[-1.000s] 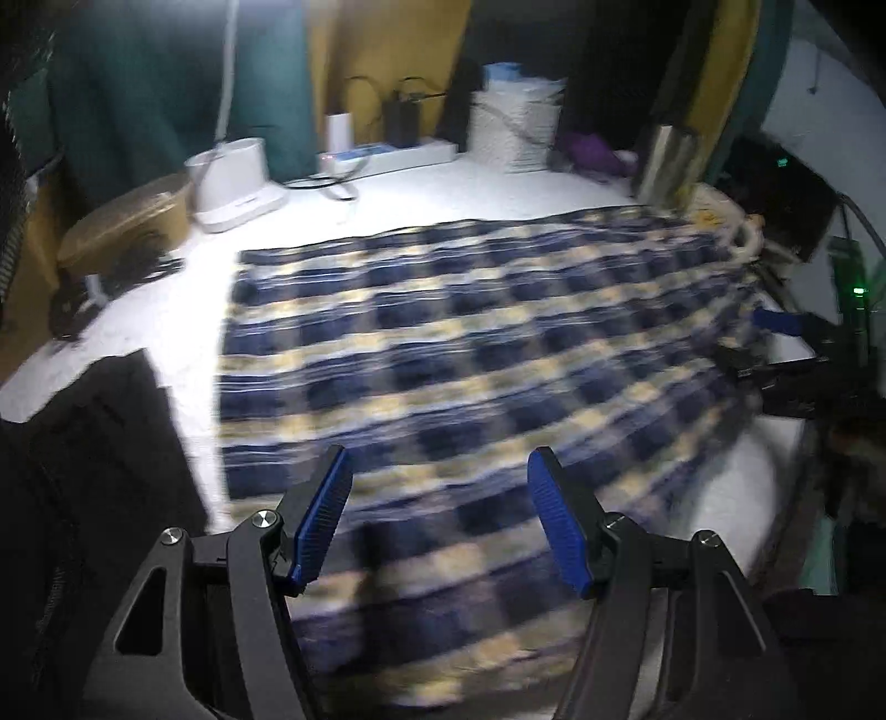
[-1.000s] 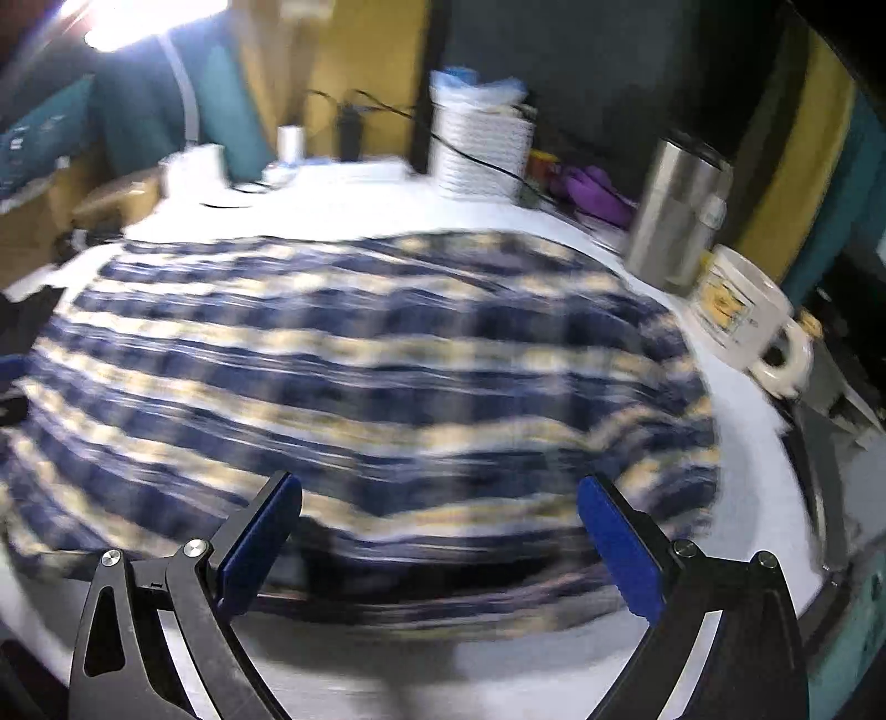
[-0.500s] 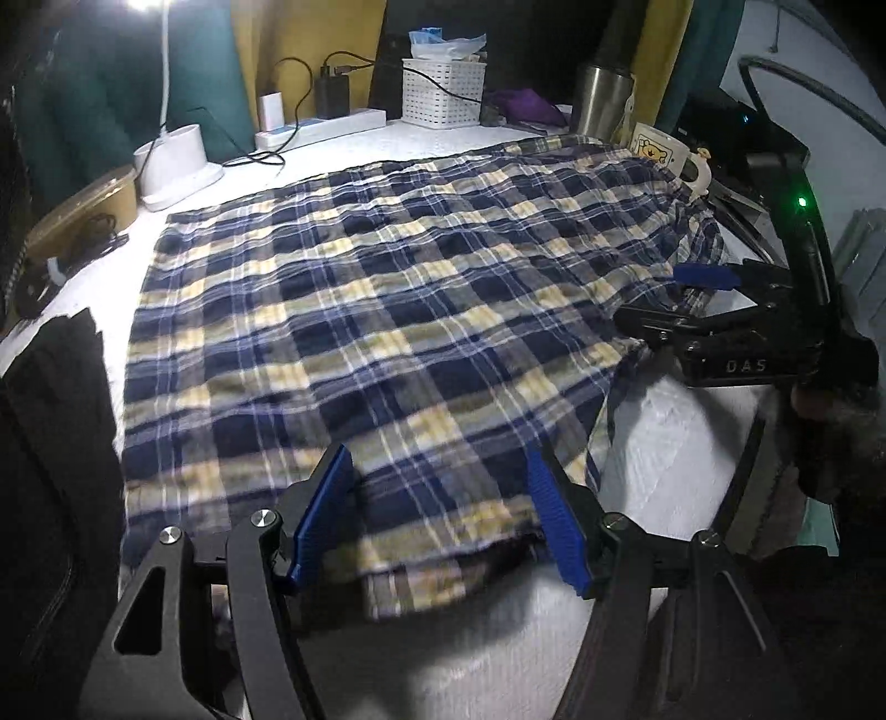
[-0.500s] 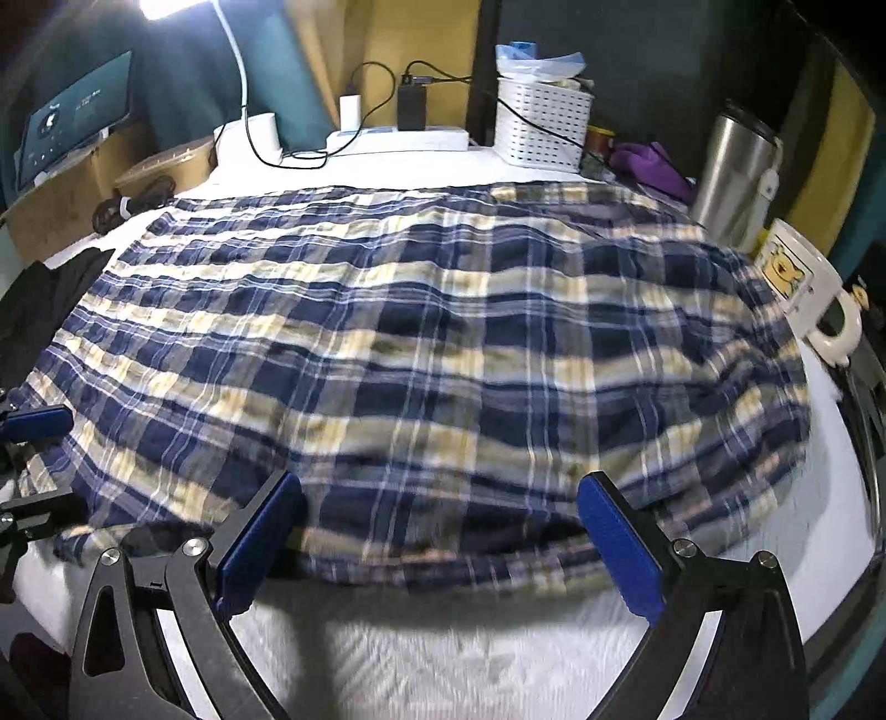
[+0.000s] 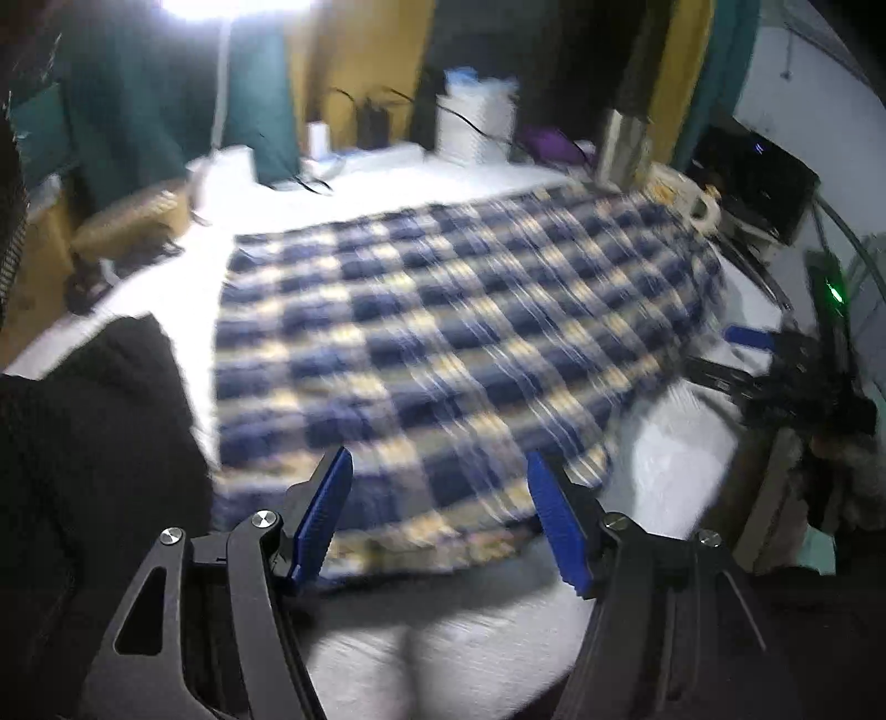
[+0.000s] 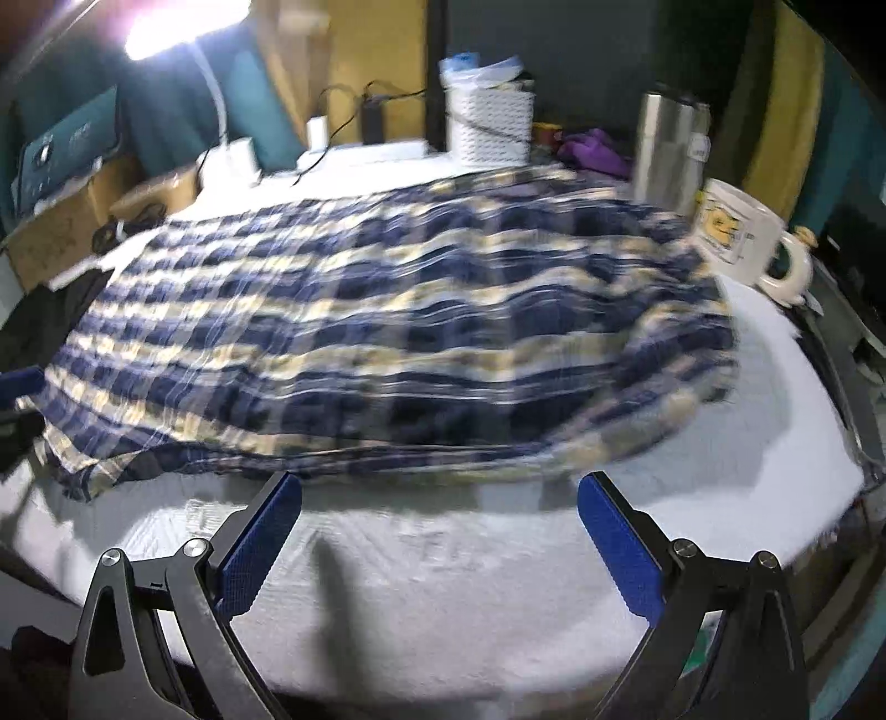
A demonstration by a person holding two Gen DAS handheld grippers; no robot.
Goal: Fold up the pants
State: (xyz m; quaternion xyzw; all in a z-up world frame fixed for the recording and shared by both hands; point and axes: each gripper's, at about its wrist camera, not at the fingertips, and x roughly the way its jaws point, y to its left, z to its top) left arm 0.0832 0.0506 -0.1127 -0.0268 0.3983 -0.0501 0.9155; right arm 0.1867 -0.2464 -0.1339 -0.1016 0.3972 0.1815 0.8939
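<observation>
Blue, white and yellow plaid pants are lying spread flat across a white surface, filling most of its middle; both views are blurred by motion. The left tongs are standing wide apart with nothing between their blue pads, hovering at the near hem of the pants; whether the pads are touching the cloth cannot be told. The right tongs are also spread wide and gripping nothing, sitting over bare white surface just short of the near edge of the pants. In the left view the right tongs are showing at the far right side, just beside the cloth's edge. A black garment is lying at the left, beside the pants. Along the far edge of the surface are standing a white slatted basket, a steel tumbler and a white mug with a yellow print, the mug sitting right at the corner of the pants. A purple item is resting between the basket and the tumbler, and a bright lamp is glaring at the upper left.
</observation>
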